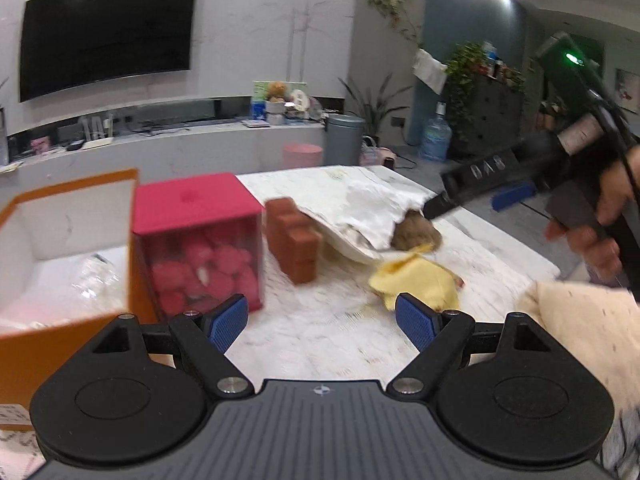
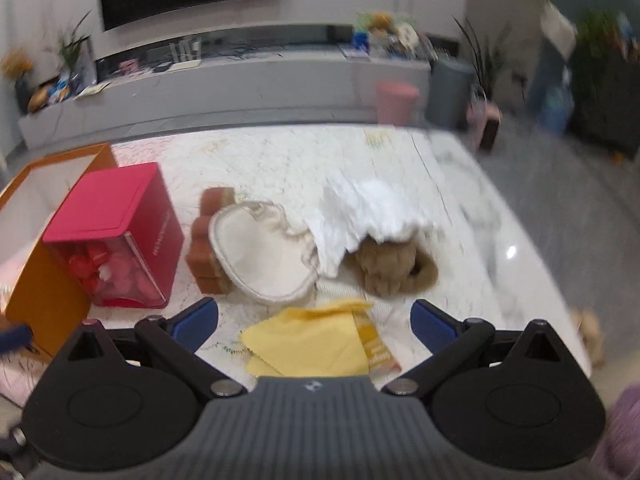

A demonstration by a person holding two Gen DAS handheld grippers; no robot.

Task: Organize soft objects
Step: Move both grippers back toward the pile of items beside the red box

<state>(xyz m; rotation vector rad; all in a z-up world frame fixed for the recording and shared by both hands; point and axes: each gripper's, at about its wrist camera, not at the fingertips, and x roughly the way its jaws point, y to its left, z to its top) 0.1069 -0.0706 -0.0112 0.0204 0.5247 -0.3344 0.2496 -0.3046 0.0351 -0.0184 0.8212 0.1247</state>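
Cream drawstring pouch [image 2: 262, 258] shows fully only from the right wrist; yellow cloth [image 2: 308, 338] lies between the wide-spread right gripper [image 2: 314, 320], and the left gripper [image 1: 320, 320] also gapes wide.

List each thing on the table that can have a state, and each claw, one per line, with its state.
left claw: open, empty
right claw: open, empty
orange box: open, lid off
red box: closed, red pieces inside
white drawstring bag: lying flat, mouth loose
yellow cloth: folded, lying flat
brown plush toy: partly under white cloth
brown block stack: upright
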